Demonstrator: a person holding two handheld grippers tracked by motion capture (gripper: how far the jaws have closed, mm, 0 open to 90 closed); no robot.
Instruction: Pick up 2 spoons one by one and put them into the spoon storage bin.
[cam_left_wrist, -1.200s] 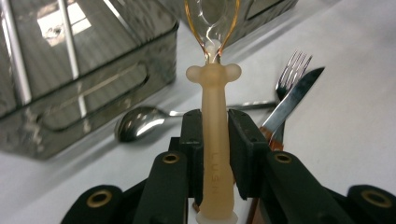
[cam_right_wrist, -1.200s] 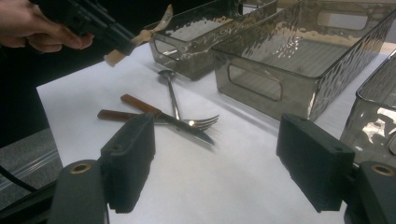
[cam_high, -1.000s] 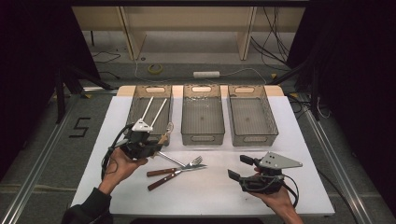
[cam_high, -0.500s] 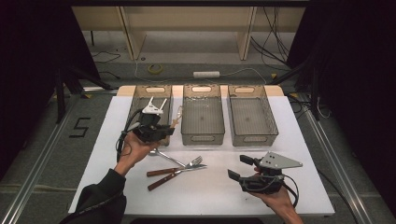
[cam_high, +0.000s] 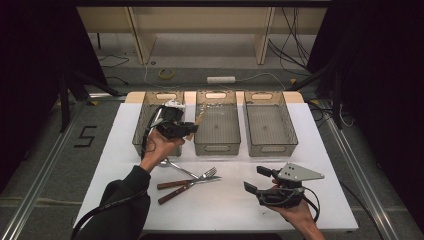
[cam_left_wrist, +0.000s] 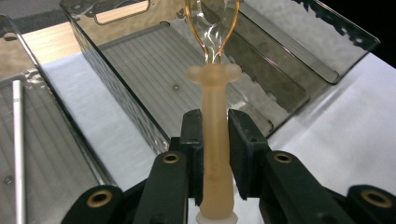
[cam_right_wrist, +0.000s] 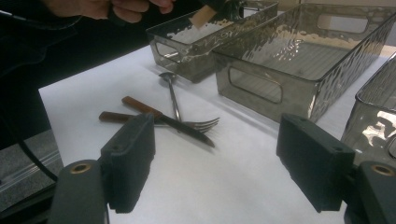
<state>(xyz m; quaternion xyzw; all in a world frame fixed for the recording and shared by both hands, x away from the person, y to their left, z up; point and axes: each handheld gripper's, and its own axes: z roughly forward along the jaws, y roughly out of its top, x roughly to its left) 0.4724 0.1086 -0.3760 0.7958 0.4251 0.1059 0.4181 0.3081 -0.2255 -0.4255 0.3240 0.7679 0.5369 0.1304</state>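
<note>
High view: the left hand-held gripper (cam_high: 186, 129) is held over the gap between the left and middle of three bins (cam_high: 217, 129); three utensils (cam_high: 192, 179) lie on the surface (cam_high: 325, 150).

Left gripper view: a spoon (cam_left_wrist: 214, 140) is clamped by its handle, bowl over a bin.

Right gripper view: the right hand-held gripper (cam_right_wrist: 224, 163) is held apart, empty.

Three bins (cam_high: 218, 142) wall off the far side; cutlery (cam_high: 187, 178) blocks the near-left; bare table (cam_high: 320, 150) right of it lies passable
</note>
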